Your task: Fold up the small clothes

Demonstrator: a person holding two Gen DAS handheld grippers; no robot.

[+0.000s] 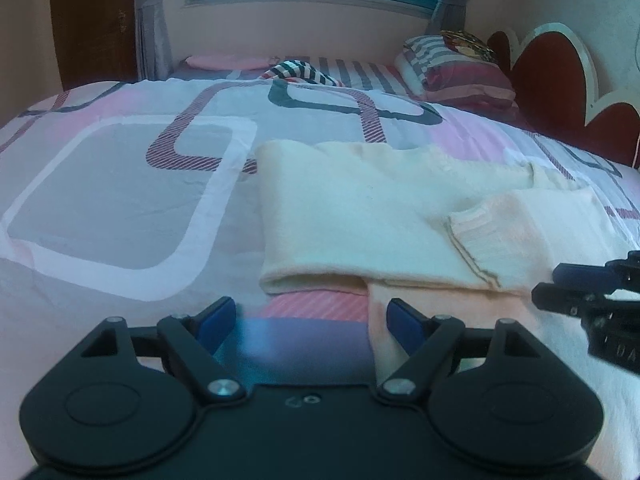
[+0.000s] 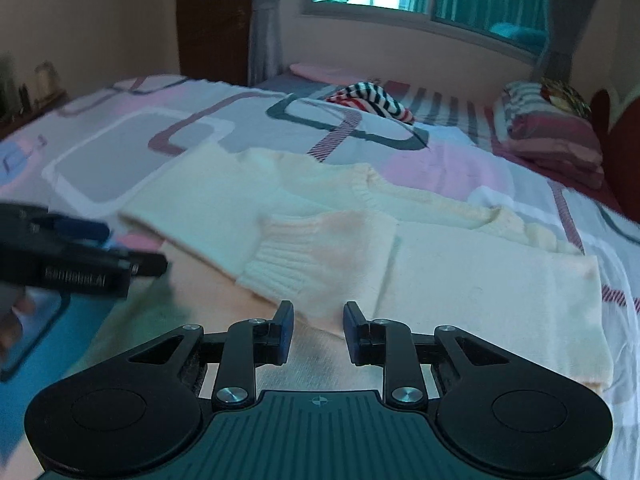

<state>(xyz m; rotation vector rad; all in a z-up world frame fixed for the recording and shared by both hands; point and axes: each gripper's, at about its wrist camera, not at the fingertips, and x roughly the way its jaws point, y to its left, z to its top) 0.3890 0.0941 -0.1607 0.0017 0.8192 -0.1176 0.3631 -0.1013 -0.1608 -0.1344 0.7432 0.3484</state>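
Observation:
A cream knit sweater [image 1: 360, 216] lies flat on the bed, its sides folded in and one ribbed cuff [image 1: 476, 240] laid across the body. It also shows in the right wrist view [image 2: 460, 280], with the cuff [image 2: 288, 264] in the middle. My left gripper [image 1: 310, 320] is open and empty, just short of the sweater's near hem. My right gripper [image 2: 318, 330] is open and empty above the sweater's near edge. Each gripper shows at the other view's edge: the right gripper [image 1: 556, 288], the left gripper [image 2: 120, 256].
The patterned bedspread [image 1: 120, 200] spreads to the left. A striped garment [image 2: 372, 100] lies further back. Folded bedding [image 2: 556, 140] is stacked at the back right by the red headboard [image 1: 560, 80]. A window and curtains are behind.

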